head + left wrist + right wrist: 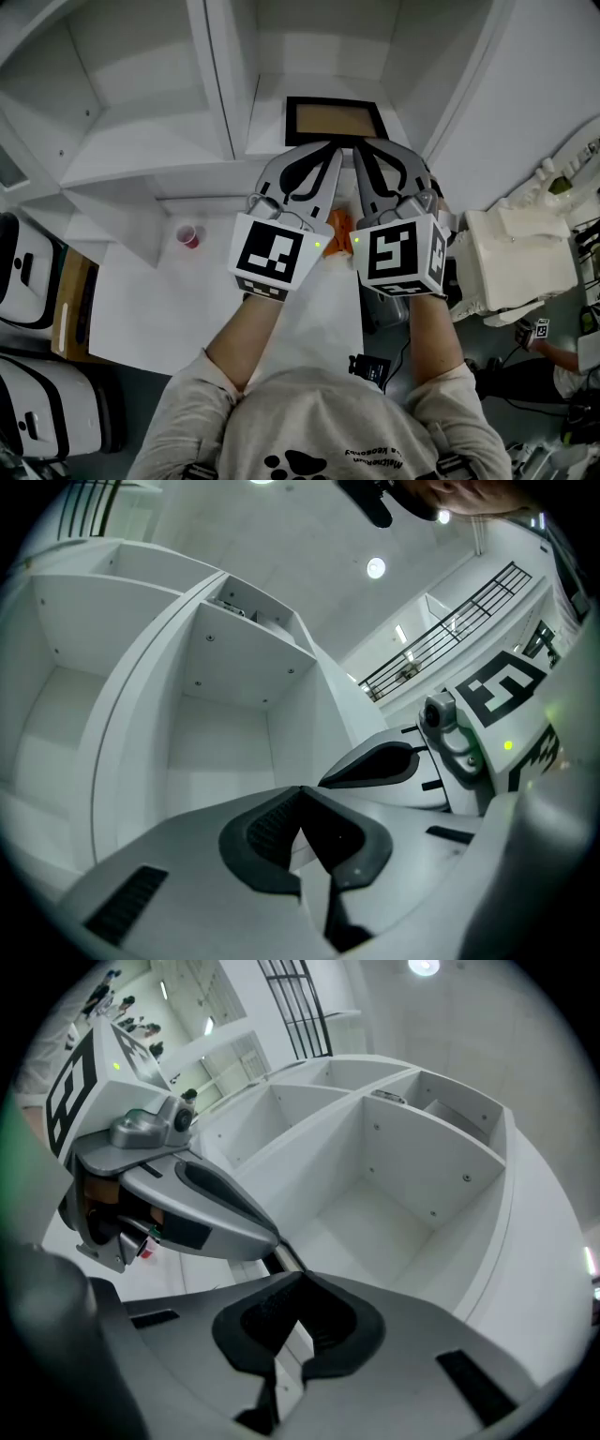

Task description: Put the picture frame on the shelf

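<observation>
The picture frame, black-edged with a tan middle, rests on the board of a white shelf compartment straight ahead. My left gripper and right gripper are side by side, tips at the frame's near edge, both shut with nothing between the fingers. In the left gripper view the jaws meet in front of an empty white compartment. The right gripper view shows its jaws closed, the left gripper alongside, and a sliver of the frame behind it.
A small red cup stands on the white table to the left. Something orange lies under the grippers. A white machine is at the right, and white-and-black cases at the left.
</observation>
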Motion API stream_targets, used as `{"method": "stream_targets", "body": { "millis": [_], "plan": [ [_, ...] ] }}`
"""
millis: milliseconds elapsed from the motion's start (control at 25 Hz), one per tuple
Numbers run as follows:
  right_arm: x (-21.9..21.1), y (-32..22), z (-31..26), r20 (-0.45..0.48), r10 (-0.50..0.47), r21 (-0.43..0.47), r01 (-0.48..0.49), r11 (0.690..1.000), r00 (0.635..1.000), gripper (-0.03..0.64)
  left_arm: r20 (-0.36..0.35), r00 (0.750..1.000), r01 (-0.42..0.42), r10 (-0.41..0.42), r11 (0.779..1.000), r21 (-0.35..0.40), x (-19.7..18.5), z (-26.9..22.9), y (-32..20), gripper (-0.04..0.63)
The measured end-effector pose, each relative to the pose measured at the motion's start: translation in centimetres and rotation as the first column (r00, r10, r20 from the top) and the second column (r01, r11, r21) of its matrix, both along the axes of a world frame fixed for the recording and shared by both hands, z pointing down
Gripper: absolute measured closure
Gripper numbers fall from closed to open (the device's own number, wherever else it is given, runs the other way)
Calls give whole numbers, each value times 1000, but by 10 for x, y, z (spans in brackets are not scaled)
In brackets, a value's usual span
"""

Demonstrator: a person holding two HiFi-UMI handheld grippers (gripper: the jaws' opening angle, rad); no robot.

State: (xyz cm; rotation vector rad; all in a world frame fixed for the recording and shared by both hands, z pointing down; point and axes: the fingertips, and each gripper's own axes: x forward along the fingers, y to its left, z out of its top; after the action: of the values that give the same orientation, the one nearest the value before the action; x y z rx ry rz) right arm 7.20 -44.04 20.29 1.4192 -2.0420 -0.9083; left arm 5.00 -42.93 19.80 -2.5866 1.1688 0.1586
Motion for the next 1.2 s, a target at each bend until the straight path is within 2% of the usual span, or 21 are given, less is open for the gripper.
{"method": "stream_targets", "body": {
  "millis": [120,280,440,760,920,1000,1200],
  "plan": [
    [2,10,-6,129,-15,-4,15,1000,991,584,-2,1000,5,-5,1000,-5,-4,-1,11,575],
    [10,29,-6,339,-32,-18,41,999,940,584,-5,1000,10,-10,1000,-2,-7,-2,30,575],
    [14,54,0,445,-36,-6,44,999,895,584,-7,1000,13,-13,1000,-14,-10,6,48,575],
    [13,102,15,527,-58,29,51,998,848,584,-41,999,13,-14,999,-40,-22,27,91,575],
    [11,123,28,552,-74,34,66,997,830,584,-103,995,14,-13,1000,3,-29,23,112,575],
    [11,133,34,571,-70,30,64,997,818,584,-110,994,20,-19,1000,10,-32,25,120,575],
    [3,155,51,599,-70,17,75,997,798,584,-125,992,29,-36,998,-53,-42,50,136,575]
  ]
}}
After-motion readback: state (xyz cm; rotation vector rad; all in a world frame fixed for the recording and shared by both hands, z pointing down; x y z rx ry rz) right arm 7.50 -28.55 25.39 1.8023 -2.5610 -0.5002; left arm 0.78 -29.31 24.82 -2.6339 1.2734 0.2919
